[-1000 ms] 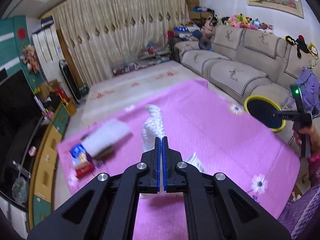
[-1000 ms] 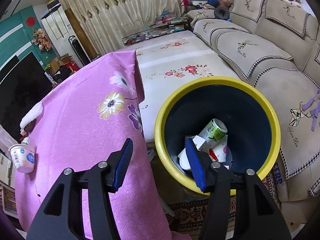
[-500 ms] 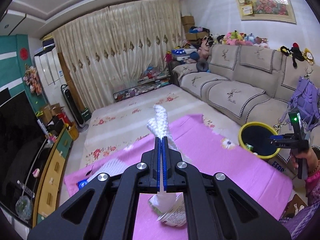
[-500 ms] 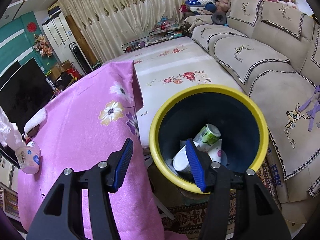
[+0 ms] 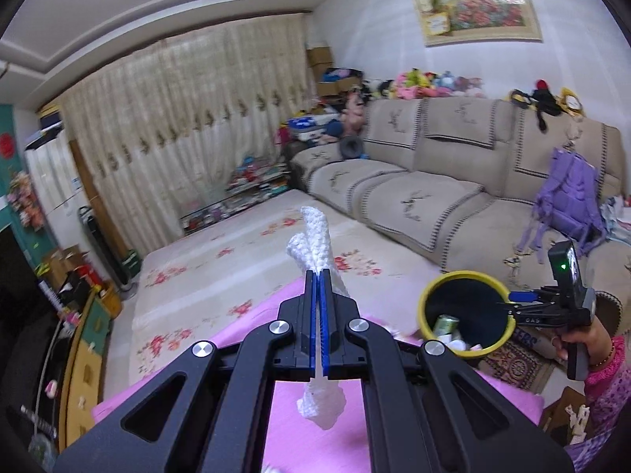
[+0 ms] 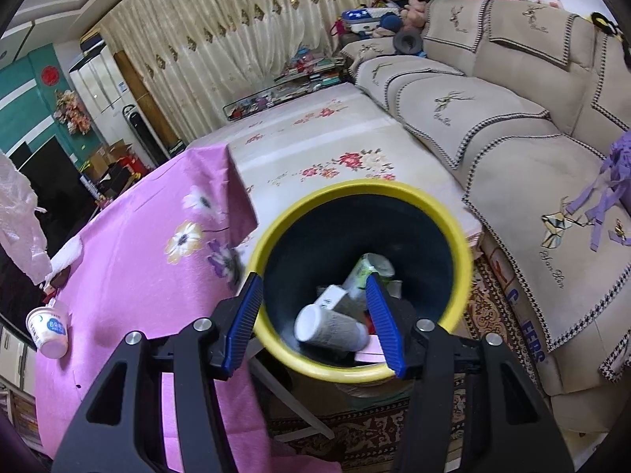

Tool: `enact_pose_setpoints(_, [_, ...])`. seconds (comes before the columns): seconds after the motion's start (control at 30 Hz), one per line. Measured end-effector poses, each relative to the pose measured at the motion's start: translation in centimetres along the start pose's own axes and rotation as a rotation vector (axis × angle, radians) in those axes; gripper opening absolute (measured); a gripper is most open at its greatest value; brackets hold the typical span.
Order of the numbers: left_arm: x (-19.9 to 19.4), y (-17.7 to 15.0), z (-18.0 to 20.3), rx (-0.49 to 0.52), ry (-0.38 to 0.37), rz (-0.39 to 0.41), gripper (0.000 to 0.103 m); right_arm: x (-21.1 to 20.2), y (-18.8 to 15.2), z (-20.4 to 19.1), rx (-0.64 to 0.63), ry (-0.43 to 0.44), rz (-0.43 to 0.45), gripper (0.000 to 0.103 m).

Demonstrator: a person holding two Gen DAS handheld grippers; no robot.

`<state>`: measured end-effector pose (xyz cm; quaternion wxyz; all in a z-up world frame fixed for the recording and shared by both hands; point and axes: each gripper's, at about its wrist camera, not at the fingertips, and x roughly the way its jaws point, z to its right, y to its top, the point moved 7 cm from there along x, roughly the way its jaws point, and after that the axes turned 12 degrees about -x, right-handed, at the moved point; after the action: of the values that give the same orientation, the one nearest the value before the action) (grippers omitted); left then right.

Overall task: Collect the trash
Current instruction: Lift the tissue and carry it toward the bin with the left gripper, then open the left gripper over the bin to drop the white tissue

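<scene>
Your left gripper (image 5: 319, 276) pinches the foam net (image 5: 315, 232) high above the table (image 5: 299, 425), well short of the bin (image 5: 424, 303), so opening early drops it outside; your right gripper (image 6: 313, 315) gapes empty over it.

Open mouth on the yellow-rimmed bin (image 6: 357, 370) at centre frame of the right wrist view, floor cluttered with a white cup (image 6: 329, 327), a green can (image 6: 364, 272) and a small box. Right gripper (image 6: 315, 321) hanging spread just above the near rim, partly across that mouth. Bare pink tablecloth (image 6: 130, 260) left of the bin; a yogurt tub (image 6: 49, 333) at lower left. Sofa (image 6: 512, 149) closing off the right. In the left wrist view, white foam netting (image 5: 315, 244) clamped in the left gripper (image 5: 318, 276), blocking centre frame.
</scene>
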<state>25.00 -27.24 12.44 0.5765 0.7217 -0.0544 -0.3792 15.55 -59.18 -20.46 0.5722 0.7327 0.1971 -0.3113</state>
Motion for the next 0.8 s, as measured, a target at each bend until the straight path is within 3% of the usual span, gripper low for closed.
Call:
enact_pose_setpoints(0.3, [7.0,1.8,12.2,0.064,-0.182,-0.029,0.002,-1.6,-0.8,4.3,0.037,-0.049,0.014,0.052])
enact_pose_setpoints(0.5, [13.0,0.8,19.3,0.075,-0.275,-0.077,0.002,-2.9,-1.3,6.5,0.061,-0.078,0.027,0.052])
enact_pose_setpoints(0.73, [21.1,-3.3,25.0,0.059,-0.33,-0.19,0.003,-3.4,-2.0,8.6,0.087,-0.102,0.026,0.052])
enact_pose_setpoints(0.8, [23.6,-5.4,26.1,0.051,-0.325,-0.243,0.013,-3.3,-2.2,9.0,0.092,-0.104,0.023,0.052])
